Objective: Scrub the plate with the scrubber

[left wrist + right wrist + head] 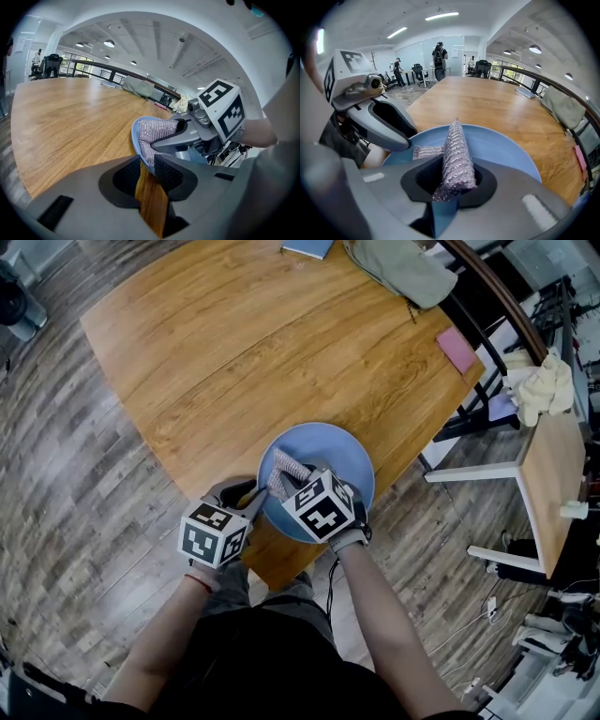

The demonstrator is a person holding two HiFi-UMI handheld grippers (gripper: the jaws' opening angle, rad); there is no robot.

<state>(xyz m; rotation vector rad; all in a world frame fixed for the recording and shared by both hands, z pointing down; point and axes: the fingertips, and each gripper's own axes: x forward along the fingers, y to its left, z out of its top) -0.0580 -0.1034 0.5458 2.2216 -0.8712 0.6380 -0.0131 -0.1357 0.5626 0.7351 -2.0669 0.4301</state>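
- Blue plate (330, 448), hard and glossy. Location?
- On the wooden desk (225, 352), at its near corner, rim reaching the desk's right edge. It lies flat.
- Left gripper (149, 164)?
- Closed on the plate's near rim, pads one above and one below the edge. It appears to be steadying the plate.
- Right gripper (452, 177)?
- Clamped on the scrubber (457, 147), a silvery mesh cloth folded over and standing on edge between the jaws. A loose flap lies on the plate to its left.
- Handling, in your judgement?
- The scrubber looks light, soft and floppy; held at the fold it keeps a ridge, and the free end will bend under pressure. The plate looks stiff, smooth and breakable, likely to slide on the wood, so the rim is the right place to hold it.
- Orientation of the scrubber?
- Its long axis runs along the right gripper's jaws, pointing away from the person across the plate's left half, toward the far rim. The lower edge seems to touch the plate; contact cannot be confirmed.
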